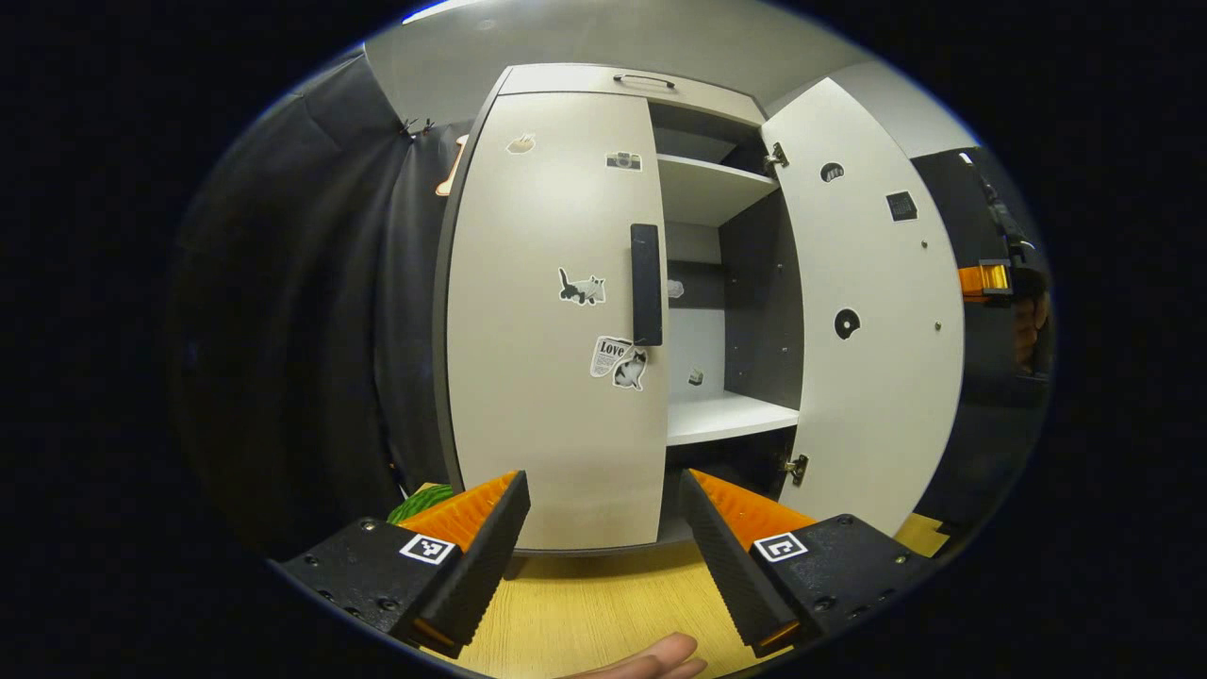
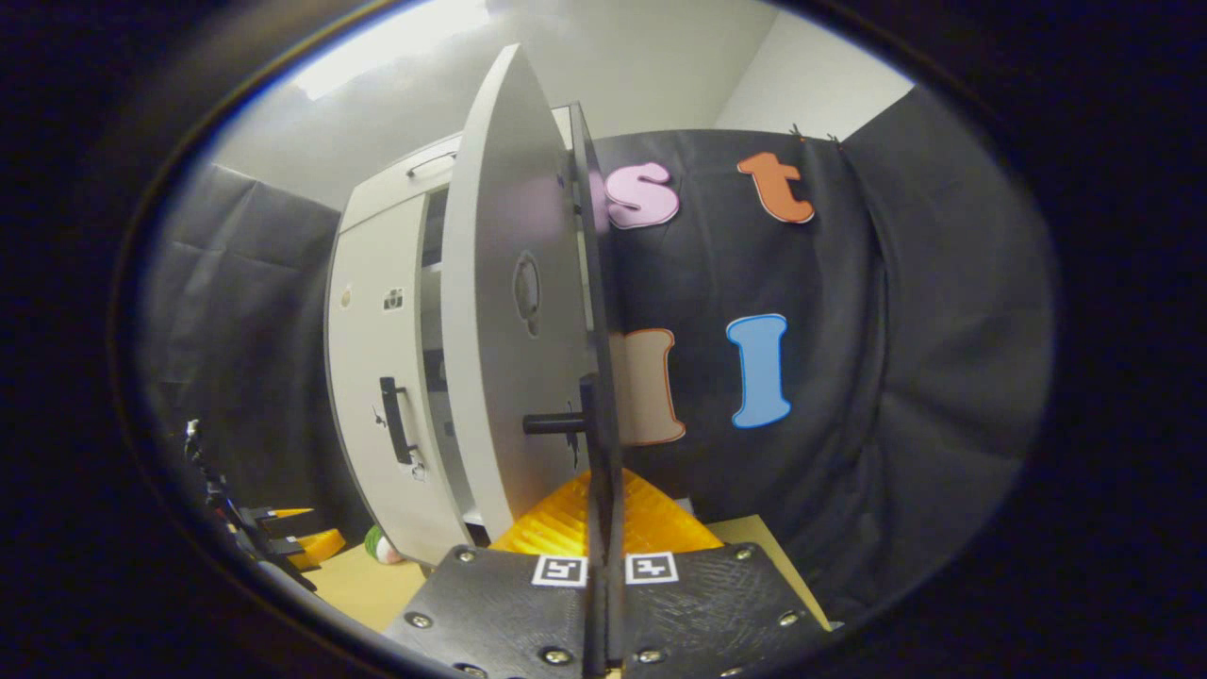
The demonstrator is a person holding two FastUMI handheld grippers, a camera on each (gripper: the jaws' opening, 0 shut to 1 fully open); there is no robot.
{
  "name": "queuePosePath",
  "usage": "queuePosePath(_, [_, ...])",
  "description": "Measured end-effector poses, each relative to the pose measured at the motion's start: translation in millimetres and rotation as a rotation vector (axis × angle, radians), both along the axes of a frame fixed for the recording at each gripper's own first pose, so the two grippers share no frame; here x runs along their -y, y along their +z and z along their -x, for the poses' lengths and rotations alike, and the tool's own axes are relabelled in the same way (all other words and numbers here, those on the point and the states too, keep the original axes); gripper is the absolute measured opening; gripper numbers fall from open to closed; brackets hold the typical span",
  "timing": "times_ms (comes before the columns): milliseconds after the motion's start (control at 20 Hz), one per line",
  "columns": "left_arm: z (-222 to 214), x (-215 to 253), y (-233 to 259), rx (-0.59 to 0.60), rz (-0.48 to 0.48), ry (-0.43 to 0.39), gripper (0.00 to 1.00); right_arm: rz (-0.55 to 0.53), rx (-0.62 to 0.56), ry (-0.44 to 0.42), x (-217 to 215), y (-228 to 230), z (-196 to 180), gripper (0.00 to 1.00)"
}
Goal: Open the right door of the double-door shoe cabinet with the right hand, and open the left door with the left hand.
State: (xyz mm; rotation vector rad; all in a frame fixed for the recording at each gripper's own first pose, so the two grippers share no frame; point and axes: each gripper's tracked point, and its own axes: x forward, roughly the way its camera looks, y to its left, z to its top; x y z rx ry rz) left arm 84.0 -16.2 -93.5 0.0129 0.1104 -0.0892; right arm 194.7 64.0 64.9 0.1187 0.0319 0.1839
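Note:
The white shoe cabinet has its left door closed, with a dark handle on its inner edge. The right door stands swung wide, showing shelves inside. My left gripper is open, low in front of the left door and apart from it. In the right gripper view the right door is seen almost edge on. Its thin dark free edge runs between the fingers of my right gripper, which is shut on it just below the dark handle post.
The cabinet stands on a light wooden floor, with black cloth walls on both sides. A green and white object lies by the cabinet's left foot. A fingertip shows at the bottom edge. The other gripper sits low on the left.

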Motion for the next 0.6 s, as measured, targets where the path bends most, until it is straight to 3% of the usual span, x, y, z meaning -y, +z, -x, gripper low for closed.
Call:
queuePosePath(250, [20, -13, 0, -0.006, 0.016, 0.006, 0.99, -0.019, 0.016, -0.062, 11, 0, 7, 0.02])
queuePosePath(350, [28, -28, 1, -0.001, 0.012, 0.041, 0.99, -0.02, 0.049, -0.113, 18, 1, 5, 0.31])
queuePosePath(400, [33, -34, 3, 0.001, 0.009, 0.057, 0.99, -0.031, 0.053, -0.122, 17, 2, 10, 0.58])
queuePosePath(450, [38, -38, 4, -0.002, 0.008, 0.067, 0.99, -0.045, 0.045, -0.123, 15, -1, 14, 0.63])
queuePosePath(600, [50, -46, 15, 0.017, 0.015, 0.069, 0.99, -0.035, 0.042, -0.129, 9, -7, 37, 0.98])
